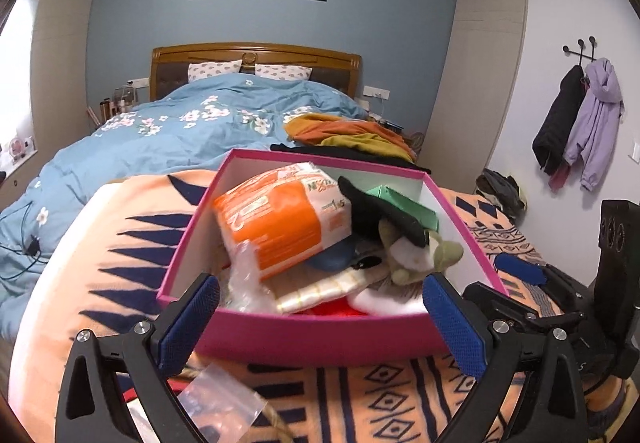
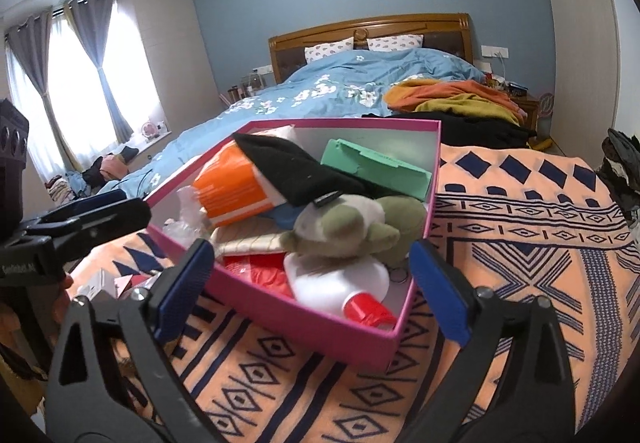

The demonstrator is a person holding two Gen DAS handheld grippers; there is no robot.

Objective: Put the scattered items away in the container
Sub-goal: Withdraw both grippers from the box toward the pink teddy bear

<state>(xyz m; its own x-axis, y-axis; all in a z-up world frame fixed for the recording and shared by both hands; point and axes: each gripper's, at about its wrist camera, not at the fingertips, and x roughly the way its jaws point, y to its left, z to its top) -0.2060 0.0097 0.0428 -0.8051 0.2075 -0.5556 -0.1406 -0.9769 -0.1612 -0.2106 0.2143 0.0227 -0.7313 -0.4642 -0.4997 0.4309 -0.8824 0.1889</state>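
Note:
A pink box [image 1: 304,335] [image 2: 320,327] sits on an orange patterned blanket [image 1: 400,403] [image 2: 520,243] on the bed. It holds an orange pack [image 1: 280,219] [image 2: 232,187], a black cloth [image 1: 376,211] [image 2: 296,171], a green box [image 1: 404,203] [image 2: 380,167], a green plush toy [image 1: 424,255] [image 2: 352,227], a white bottle with a red cap [image 2: 340,287] and other items. My left gripper [image 1: 320,319] is open and empty at the box's near wall. My right gripper [image 2: 312,287] is open and empty over the box's near corner. A clear zip bag [image 1: 220,399] lies outside the box, below my left gripper.
A blue floral duvet [image 1: 180,131] covers the far bed. Orange and yellow clothes [image 1: 352,135] [image 2: 452,99] lie behind the box. The other gripper shows at the right edge of the left view [image 1: 560,291] and the left edge of the right view [image 2: 80,219]. Jackets [image 1: 576,123] hang on the wall.

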